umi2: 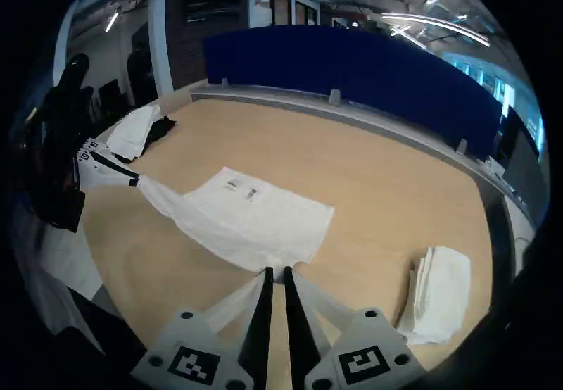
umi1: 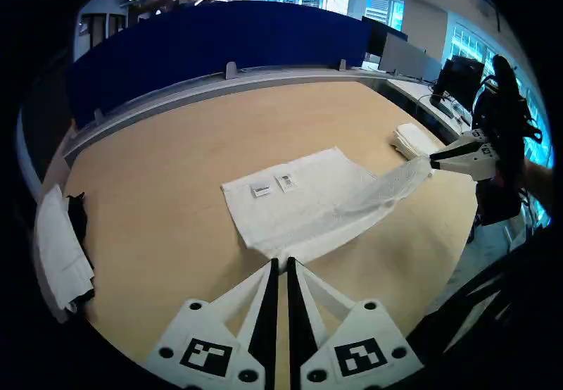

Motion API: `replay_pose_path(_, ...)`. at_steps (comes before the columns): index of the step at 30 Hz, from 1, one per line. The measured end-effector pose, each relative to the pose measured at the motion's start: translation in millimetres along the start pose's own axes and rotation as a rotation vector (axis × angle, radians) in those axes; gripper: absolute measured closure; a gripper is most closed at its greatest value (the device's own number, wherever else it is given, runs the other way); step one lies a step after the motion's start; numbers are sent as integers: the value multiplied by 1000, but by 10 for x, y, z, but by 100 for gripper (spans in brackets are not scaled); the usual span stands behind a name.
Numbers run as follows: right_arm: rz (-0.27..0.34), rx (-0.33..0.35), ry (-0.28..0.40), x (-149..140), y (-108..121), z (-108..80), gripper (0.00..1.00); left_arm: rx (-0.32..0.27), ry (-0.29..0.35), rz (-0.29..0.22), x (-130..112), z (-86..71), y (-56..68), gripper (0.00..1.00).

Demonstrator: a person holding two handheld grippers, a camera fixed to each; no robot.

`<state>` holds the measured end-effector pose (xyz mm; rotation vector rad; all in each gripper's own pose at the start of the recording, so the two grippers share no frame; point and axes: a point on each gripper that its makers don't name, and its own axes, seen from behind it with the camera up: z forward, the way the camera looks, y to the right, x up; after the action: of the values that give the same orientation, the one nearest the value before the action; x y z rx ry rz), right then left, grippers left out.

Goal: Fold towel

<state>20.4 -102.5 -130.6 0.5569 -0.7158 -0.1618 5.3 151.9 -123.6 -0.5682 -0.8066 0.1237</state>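
Observation:
A white towel (umi1: 310, 200) (umi2: 260, 217) lies spread on the wooden table (umi1: 155, 179) (umi2: 394, 186), with small labels showing on its top face. My left gripper (umi1: 281, 262) is shut on the towel's near corner at the table's front. In the right gripper view the left gripper (umi2: 135, 179) is far left, pulling that corner up off the table. My right gripper (umi2: 274, 272) is shut on the opposite near corner. In the left gripper view the right gripper (umi1: 431, 162) holds its corner raised, and the near edge stretches taut between both grippers.
A stack of folded white towels (umi1: 412, 139) (umi2: 440, 291) sits near the table's edge. A white cloth with a dark item (umi1: 60, 249) (umi2: 134, 133) lies at the other end. A blue partition (umi1: 211, 45) (umi2: 366, 66) runs along the back. A dark chair (umi1: 503, 115) stands beside the table.

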Motion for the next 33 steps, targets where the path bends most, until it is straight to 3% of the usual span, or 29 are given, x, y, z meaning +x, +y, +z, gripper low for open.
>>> replay_pose_path(14,-6,-3,-13,53,73,128,89,22,10,-11,107,95,-116,92)
replay_pose_path(33,-16,-35,-27,227,411,669,88,65,32,-21,370,613,-393,92)
